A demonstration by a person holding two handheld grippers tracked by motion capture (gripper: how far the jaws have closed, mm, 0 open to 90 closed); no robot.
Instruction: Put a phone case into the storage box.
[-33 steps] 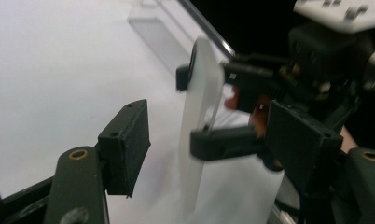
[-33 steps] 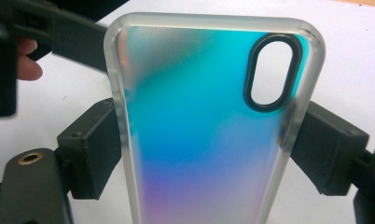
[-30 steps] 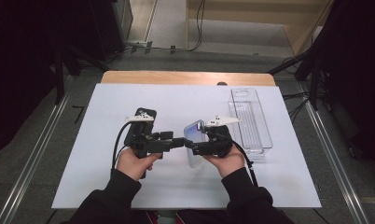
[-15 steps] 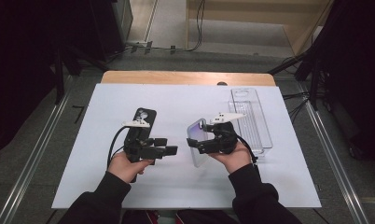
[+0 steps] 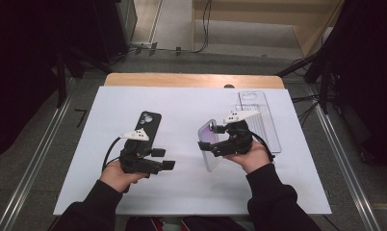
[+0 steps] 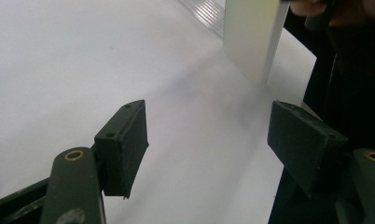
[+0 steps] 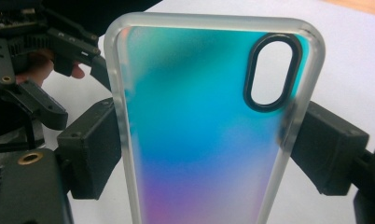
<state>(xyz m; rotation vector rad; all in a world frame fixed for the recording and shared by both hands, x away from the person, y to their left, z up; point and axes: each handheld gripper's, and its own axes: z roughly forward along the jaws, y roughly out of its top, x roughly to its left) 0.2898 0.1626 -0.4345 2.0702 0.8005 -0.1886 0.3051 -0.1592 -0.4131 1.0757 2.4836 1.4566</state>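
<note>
Fingers (image 7: 90, 154) clamp iridescent phone case (image 7: 204, 130), high view adds black phone (image 5: 148, 126)

Bare table (image 5: 182, 103) between hands, black phone (image 5: 147, 126) (left), perhaps clear tray (image 5: 268, 126) right

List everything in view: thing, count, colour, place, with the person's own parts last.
phone case: 1, iridescent blue-violet with clear rim, upright between the right gripper's jaws
phone: 1, black, flat on the sheet beyond the left gripper
clear tray: 1, transparent, far right of the sheet
sheet: 1, white, covering the table
table: 1, wooden, far edge showing
left gripper: 1, black, open, empty
right gripper: 1, black, clamping the case
hands: 2, dark sleeves, at the near edge
</note>
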